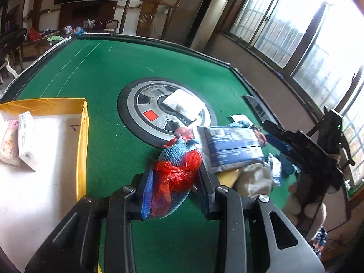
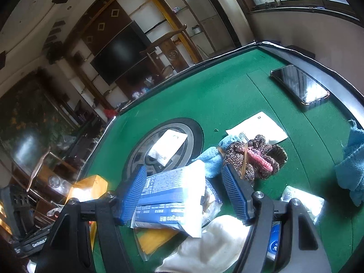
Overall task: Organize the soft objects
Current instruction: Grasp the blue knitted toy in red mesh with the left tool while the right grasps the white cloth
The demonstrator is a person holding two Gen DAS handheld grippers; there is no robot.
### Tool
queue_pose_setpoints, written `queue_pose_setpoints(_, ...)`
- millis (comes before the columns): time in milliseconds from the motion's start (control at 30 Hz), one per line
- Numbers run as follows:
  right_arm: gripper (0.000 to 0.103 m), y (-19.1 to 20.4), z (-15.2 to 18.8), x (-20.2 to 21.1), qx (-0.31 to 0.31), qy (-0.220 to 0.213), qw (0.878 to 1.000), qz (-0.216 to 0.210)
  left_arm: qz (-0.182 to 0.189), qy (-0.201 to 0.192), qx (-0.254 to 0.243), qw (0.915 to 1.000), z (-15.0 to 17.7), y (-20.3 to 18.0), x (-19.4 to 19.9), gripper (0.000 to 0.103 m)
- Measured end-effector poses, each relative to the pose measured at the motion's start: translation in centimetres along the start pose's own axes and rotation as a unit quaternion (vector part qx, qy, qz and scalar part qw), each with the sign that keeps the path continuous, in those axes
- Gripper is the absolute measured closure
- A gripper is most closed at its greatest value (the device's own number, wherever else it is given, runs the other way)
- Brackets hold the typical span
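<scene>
My left gripper (image 1: 176, 170) is shut on a blue knitted piece wrapped in a red plastic bag (image 1: 177, 170), held just above the green table (image 1: 102, 72). To its right lies a pile: a blue-and-white packet (image 1: 232, 147), a cream cloth (image 1: 254, 179) and teal knitwear (image 1: 286, 163). My right gripper (image 2: 184, 170) stands open over that pile. The blue-and-white packet (image 2: 168, 195) lies between its blue pads, against the left one and clear of the right. Ahead of it sit a brown-and-pink knitted piece (image 2: 257, 159) and a light blue knitted piece (image 2: 211, 159).
A yellow-walled box (image 1: 83, 136) with packets (image 1: 25, 136) inside stands at the left. A white packet (image 1: 184, 103) rests on the table's round centre hub (image 1: 136, 104). A phone (image 2: 300, 86), a white sheet (image 2: 261, 125) and a teal cloth (image 2: 350, 170) lie to the right.
</scene>
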State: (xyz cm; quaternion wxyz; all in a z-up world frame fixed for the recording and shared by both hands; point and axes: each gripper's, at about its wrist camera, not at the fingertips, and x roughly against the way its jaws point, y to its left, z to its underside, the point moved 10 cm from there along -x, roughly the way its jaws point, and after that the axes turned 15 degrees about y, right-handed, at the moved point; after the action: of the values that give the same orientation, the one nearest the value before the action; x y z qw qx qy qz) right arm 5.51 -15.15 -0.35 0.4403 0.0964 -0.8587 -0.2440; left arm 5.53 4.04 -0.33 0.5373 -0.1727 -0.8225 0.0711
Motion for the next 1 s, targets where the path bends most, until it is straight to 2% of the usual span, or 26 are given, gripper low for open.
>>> queue_pose_setpoints(100, 0.039, -0.5, 0.9, 1.0, -0.006, 0.008, 1.0, 0.009, 0.04, -0.021, 0.006, 0.999, 1.0, -0.6, 2.5, 0.073)
queue_pose_setpoints(167, 0.039, -0.6, 2.4, 1.7, -0.006, 0.021, 1.0, 0.002, 0.058, -0.034, 0.013, 0.9977, 1.7, -0.1, 4.3, 0.073)
queue_pose_setpoints(200, 0.039, -0.7, 3.4, 2.0, -0.003, 0.03, 0.999, 0.012, 0.063, -0.038, 0.018, 0.9972, 2.2, 0.5, 5.1, 0.073)
queue_pose_setpoints(267, 0.039, -1.3, 5.1, 2.2, 0.0, 0.044, 0.998, 0.046, 0.06, -0.047, 0.031, 0.9966, 2.8, 2.2, 6.4, 0.073)
queue_pose_setpoints(367, 0.039, -1.9, 6.8, 1.4, -0.001, 0.065, 0.994, 0.087, 0.036, -0.057, 0.05, 0.9965, 3.7, 5.4, 7.7, 0.073)
queue_pose_setpoints(433, 0.041, -1.9, 7.2, 0.3, -0.003, 0.078, 0.993, 0.092, 0.023, -0.06, 0.067, 0.9957, 4.3, 7.7, 8.1, 0.073)
queue_pose_setpoints(500, 0.05, -1.9, 7.2, -0.5, -0.011, 0.082, 0.992, 0.092, 0.011, -0.059, 0.093, 0.9938, 4.9, 10.2, 8.2, 0.073)
queue_pose_setpoints(533, 0.058, -2.1, 7.3, -0.8, -0.013, 0.083, 0.992, 0.094, 0.008, -0.059, 0.106, 0.9926, 5.2, 11.5, 8.3, 0.073)
queue_pose_setpoints(567, 0.073, -2.3, 7.2, -1.2, -0.017, 0.085, 0.991, 0.1, 0.006, -0.059, 0.117, 0.9913, 5.6, 12.5, 8.4, 0.073)
queue_pose_setpoints(633, 0.088, -2.7, 7.7, -1.5, -0.023, 0.092, 0.99, 0.106, 0.002, -0.061, 0.136, 0.9888, 6.3, 14.3, 8.7, 0.073)
queue_pose_setpoints(833, 0.091, -2.2, 8.7, 2.5, -0.02, 0.064, 0.995, 0.08, -0.018, -0.064, 0.166, 0.9839, 7.5, 18.3, 9.5, 0.073)
queue_pose_setpoints(1000, 0.091, 1.6, 9.0, 6.1, 0.031, 0.037, 0.997, 0.053, -0.04, -0.053, 0.185, 0.9805, 7.2, 21.7, 9.5, 0.072)
